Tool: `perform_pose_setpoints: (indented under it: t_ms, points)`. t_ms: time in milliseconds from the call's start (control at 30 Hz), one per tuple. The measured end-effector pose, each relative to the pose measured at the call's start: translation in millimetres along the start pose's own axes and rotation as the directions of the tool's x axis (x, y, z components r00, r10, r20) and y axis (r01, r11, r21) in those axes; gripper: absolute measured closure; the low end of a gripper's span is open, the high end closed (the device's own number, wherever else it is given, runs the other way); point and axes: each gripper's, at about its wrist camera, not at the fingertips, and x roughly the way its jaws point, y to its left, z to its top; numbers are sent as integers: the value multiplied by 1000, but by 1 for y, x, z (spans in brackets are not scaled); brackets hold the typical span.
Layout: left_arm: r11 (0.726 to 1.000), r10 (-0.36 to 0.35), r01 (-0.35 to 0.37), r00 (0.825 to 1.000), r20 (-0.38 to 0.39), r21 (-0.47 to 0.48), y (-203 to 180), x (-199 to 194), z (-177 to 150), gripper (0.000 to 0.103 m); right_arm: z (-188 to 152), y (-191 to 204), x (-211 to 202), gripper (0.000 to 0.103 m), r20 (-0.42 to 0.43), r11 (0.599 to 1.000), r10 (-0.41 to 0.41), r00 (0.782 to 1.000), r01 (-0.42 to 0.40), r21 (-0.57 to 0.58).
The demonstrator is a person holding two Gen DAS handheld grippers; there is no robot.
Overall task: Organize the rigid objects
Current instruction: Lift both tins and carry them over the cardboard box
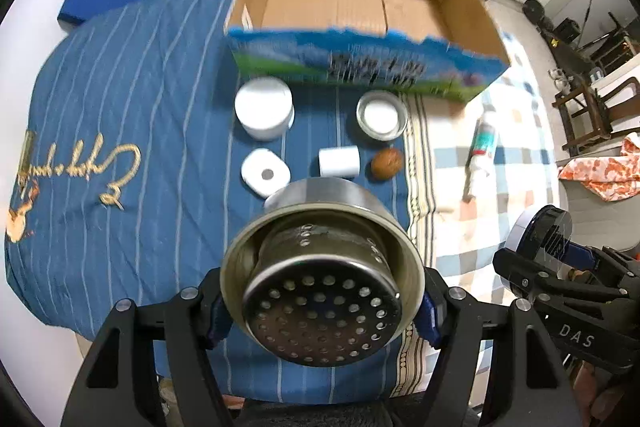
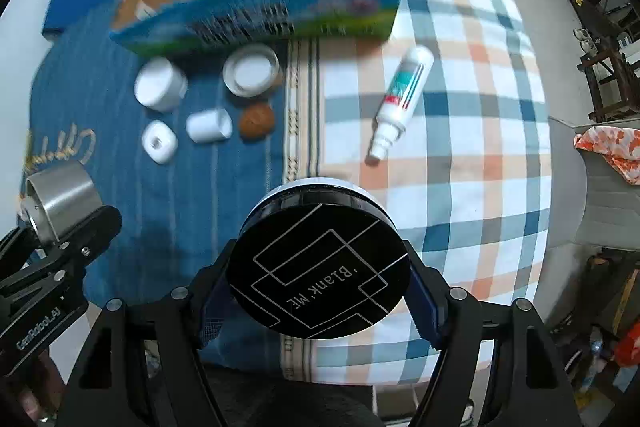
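- The steel cup [image 1: 320, 267], with a perforated strainer insert nested inside, sits between the blue pads of the left tongs [image 1: 322, 311], which are partly open and clamped on its rim; it hangs clear of the bed.
- The black round tin [image 2: 320, 267], lid lettered "Blank ME", sits between the pads of the right tongs [image 2: 320, 303], likewise partly open and gripping its sides, also clear of the bed.
- Ahead of both tongs stands the open cardboard box [image 1: 360, 7], empty as far as visible; judged to be the destination.
- Between the tongs and the box, on the blue striped cover [image 1: 120, 87], lie a white jar [image 1: 264, 107], a glass-rimmed jar [image 1: 382, 115], a white rounded case [image 1: 265, 173], a white cylinder [image 1: 339, 161] and a brown walnut-like object [image 1: 386, 163].
- A spray bottle [image 2: 402, 95] lies on the checked sheet [image 2: 460, 167], ahead and to the right of the right tongs.
- Risk: the strainer insert is loose and tilted; further tipping could let it slide out.
- Risk: smooth round walls offer little pad contact; a jolt could rotate or drop either item.
- Risk: a low approach could catch the box's near wall or knock the items below.
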Motion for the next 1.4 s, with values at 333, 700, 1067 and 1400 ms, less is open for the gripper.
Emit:
perform_pose_setpoints:
  t_ms: [333, 700, 1067, 1400]
  points:
    - [998, -58, 52, 991, 125, 47, 7, -58, 42, 34, 20, 16, -65, 26, 125, 996, 79, 989, -84, 32]
    - [998, -53, 45, 975, 214, 41, 4, -75, 128, 34, 96, 5, -100, 26, 217, 990, 126, 968, -138, 42]
    - [999, -50, 49, 986, 162, 13, -19, -34, 219, 34, 215, -12, -81, 26, 213, 994, 110, 971, -111, -6]
    - [996, -86, 86, 996, 9, -8, -29, 46, 302, 34, 314, -15, -2, 26, 108, 996, 83, 991, -79, -43]
